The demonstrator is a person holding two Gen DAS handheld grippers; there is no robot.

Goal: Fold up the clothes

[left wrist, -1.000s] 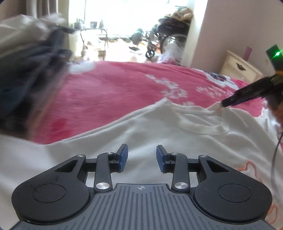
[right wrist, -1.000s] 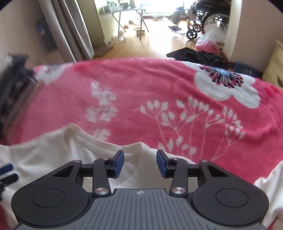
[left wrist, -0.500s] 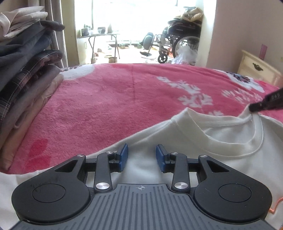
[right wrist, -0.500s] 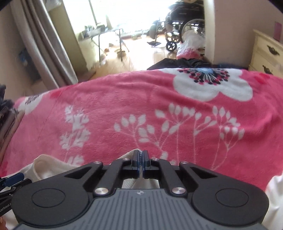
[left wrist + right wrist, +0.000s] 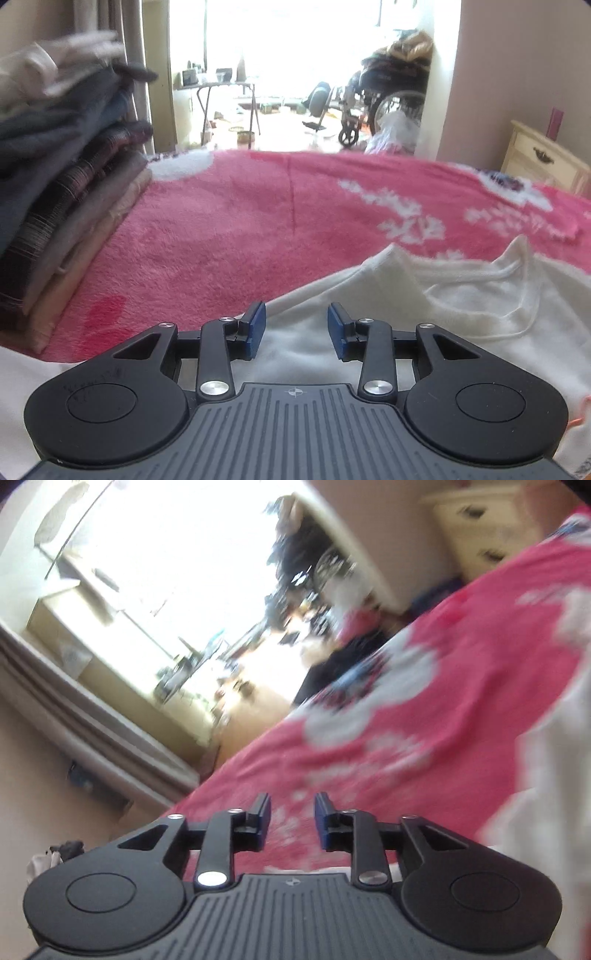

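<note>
A white T-shirt (image 5: 424, 306) lies spread on a red flowered blanket (image 5: 240, 229), its neck opening (image 5: 517, 266) toward the right. My left gripper (image 5: 296, 325) hovers open just above the shirt's shoulder edge, with cloth below the blue pads (image 5: 256, 323) and nothing pinched. In the right wrist view, tilted and blurred, my right gripper (image 5: 291, 819) has its jaws opening with nothing between them. Behind it is only the blanket (image 5: 461, 701). A blurred strip of white shirt (image 5: 546, 775) shows at the right edge.
A tall stack of folded clothes (image 5: 62, 206) stands on the bed at the left. Beyond the bed are a cream dresser (image 5: 546, 162) at the right wall, a wheelchair (image 5: 388, 99) and a small folding table (image 5: 221, 92) in the bright doorway.
The right gripper, shut on the shirt's collar half a second ago, has let go, opened, swung off to the right and rolled. It has left the left wrist view. The left gripper shifted a little.
</note>
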